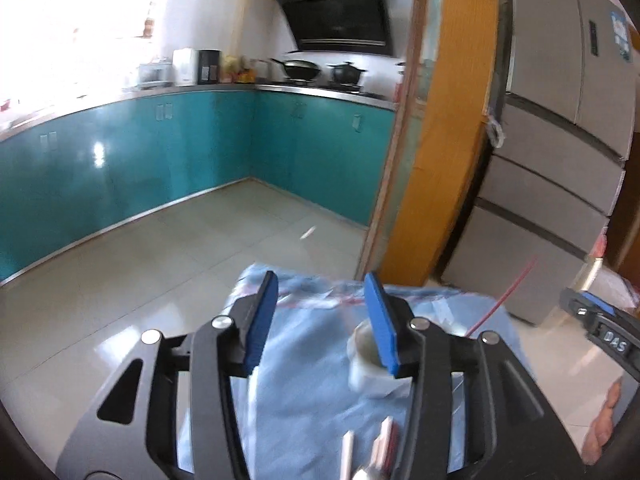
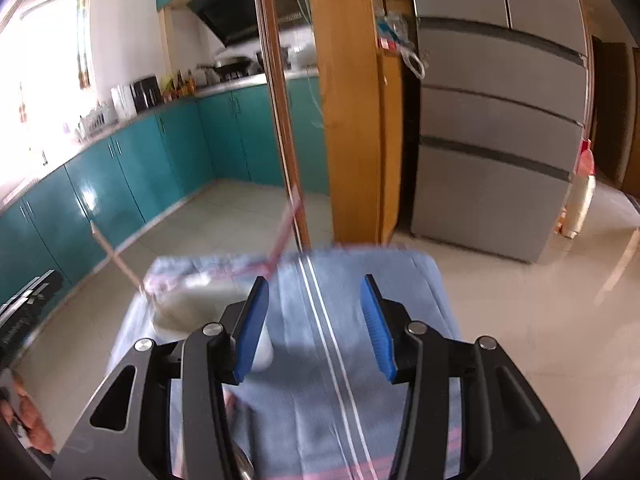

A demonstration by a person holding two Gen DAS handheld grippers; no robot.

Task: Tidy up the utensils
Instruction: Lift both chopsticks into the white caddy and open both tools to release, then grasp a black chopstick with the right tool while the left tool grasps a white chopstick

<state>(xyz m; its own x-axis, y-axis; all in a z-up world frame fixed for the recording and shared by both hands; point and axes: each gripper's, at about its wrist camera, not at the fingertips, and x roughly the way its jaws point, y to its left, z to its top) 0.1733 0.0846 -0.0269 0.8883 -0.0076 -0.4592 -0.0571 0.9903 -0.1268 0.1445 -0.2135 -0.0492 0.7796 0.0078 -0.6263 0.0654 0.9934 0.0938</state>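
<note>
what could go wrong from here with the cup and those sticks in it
The cup stands near the edge of the cloth-covered surface; a nudge from the open right gripper beside it might tip it off. The long red stick leans far out of the cup and could catch on a passing gripper. Both views are blurred, so the loose utensils are hard to aim for.

Left claw (image 1: 322, 320) and right claw (image 2: 316, 322), black angular frames, ribbed blue pads, silver round pivot screws
</note>
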